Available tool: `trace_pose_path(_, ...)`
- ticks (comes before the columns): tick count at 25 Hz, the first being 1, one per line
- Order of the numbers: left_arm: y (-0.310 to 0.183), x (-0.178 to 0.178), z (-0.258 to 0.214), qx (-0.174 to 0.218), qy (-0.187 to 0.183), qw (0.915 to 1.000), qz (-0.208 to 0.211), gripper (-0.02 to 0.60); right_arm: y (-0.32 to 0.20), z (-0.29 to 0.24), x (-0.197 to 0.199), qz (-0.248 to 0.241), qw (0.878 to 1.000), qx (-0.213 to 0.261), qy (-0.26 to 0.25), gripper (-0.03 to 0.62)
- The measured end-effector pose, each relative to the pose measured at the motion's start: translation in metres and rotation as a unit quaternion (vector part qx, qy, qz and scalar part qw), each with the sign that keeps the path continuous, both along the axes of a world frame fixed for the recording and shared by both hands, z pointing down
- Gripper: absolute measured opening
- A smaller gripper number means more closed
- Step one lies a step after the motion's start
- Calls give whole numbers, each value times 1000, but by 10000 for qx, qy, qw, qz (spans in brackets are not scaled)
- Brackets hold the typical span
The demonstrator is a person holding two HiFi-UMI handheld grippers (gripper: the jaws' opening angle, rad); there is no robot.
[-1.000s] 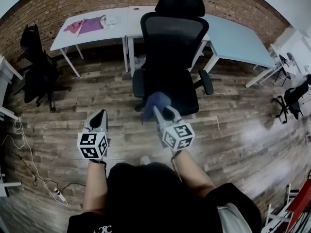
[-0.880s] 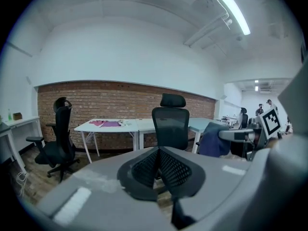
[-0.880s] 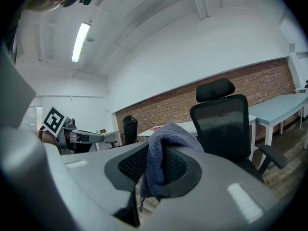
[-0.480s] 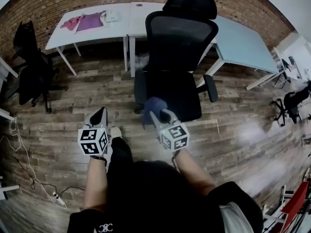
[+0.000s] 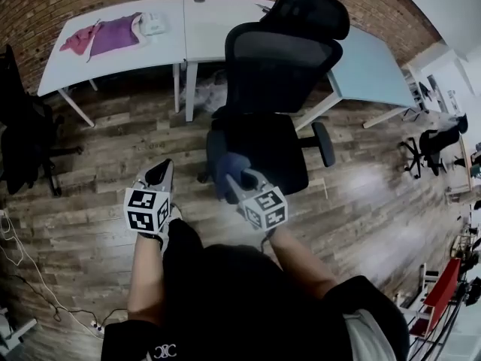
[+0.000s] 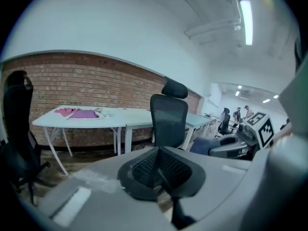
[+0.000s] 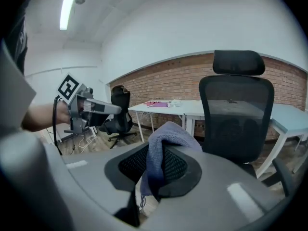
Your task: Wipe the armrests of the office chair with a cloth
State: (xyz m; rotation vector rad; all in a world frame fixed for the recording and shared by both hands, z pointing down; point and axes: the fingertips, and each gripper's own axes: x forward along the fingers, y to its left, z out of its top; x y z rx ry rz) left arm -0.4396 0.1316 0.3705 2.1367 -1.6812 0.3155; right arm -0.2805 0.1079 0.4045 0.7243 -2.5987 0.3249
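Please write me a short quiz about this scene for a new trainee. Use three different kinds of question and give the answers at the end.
1. True or false: the left tongs hold the blue cloth.
2. Where is the blue cloth? A: lying on the floor. B: clamped in the right tongs. C: draped over the headrest.
3. Fill the gap: behind the black office chair stand white tables in front of a ____ wall.

Key: 1 false, because the left tongs are shut on nothing; 2 B; 3 brick.
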Motion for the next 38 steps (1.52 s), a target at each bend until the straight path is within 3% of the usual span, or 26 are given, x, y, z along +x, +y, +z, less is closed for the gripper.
trace_pose_path(2,-14,-14,2,35,189,9997,144,6,-7,12,-17,-50,9998,-73,203,71)
trace_pose_path(7,-45,-49,19,-85,92,9985,537,6,-33,61,-48,-76,9951,-299,940,71)
trace_pose_path(9,-55,-59,30,-125,281,9972,685,6,-44,87,-54,-82,9903,-373,1336,71)
trace_pose_path(14,-68,-62,41,64,486,9894,1363,5,-52,140,-61,-21,9790,-805,1872,71)
trace_pose_path(19,-68,-52,58,-34,498,9849,1655,6,-31,172,-48,112,9670,-1325,2175,71)
trace_pose_path(28,-68,-42,97,-415,438,9845,1647,6,15,211,-15,-68,9426,-1899,2745,70)
trace_pose_path(38,-60,-32,106,-620,569,9839,1575,6,-6,239,-44,-1136,9235,-1334,3413,70)
